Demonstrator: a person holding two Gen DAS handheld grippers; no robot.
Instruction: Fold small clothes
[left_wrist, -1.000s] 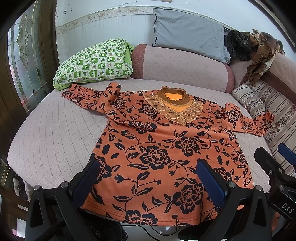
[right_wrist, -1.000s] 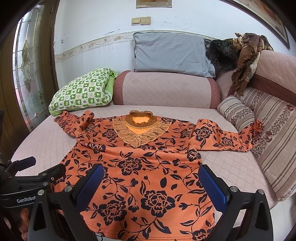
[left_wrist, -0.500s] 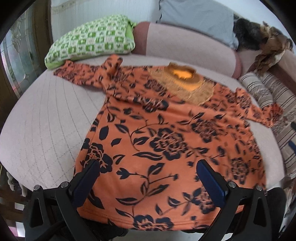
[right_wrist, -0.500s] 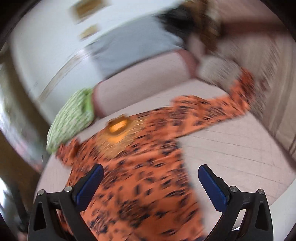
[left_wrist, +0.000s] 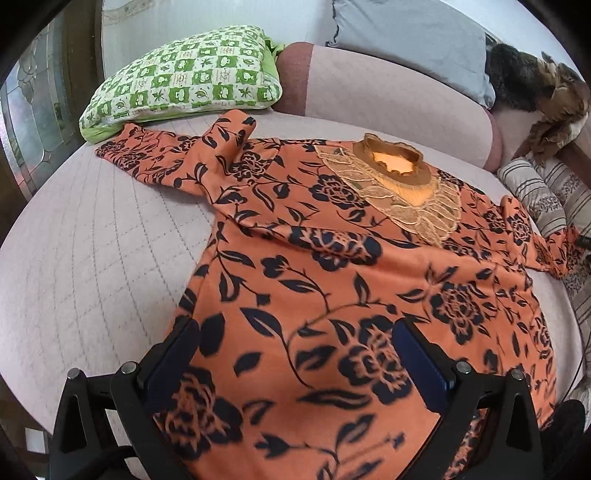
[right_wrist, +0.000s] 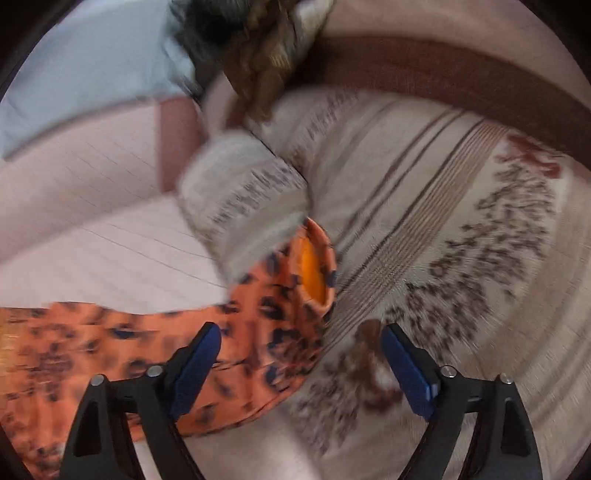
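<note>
An orange blouse with black flowers (left_wrist: 332, 280) lies flat, front up, on the pink quilted sofa seat (left_wrist: 85, 266). Its lace collar (left_wrist: 399, 184) points to the back. Its left sleeve (left_wrist: 177, 155) stretches toward the green pillow. My left gripper (left_wrist: 295, 354) is open and hovers low over the blouse's lower body. In the right wrist view, which is blurred, the right sleeve (right_wrist: 273, 306) ends in an open cuff against the striped cushion. My right gripper (right_wrist: 301, 362) is open just in front of that cuff, empty.
A green checked pillow (left_wrist: 188, 77) lies at the back left. A grey pillow (left_wrist: 406, 40) and a pink bolster (left_wrist: 388, 99) stand behind. Striped cushions (right_wrist: 443, 221) line the right side, with dark brown clothes (left_wrist: 535, 81) piled above.
My left gripper has moved forward and lower over the blouse. My right gripper has swung right, from the hem to the right sleeve's cuff.
</note>
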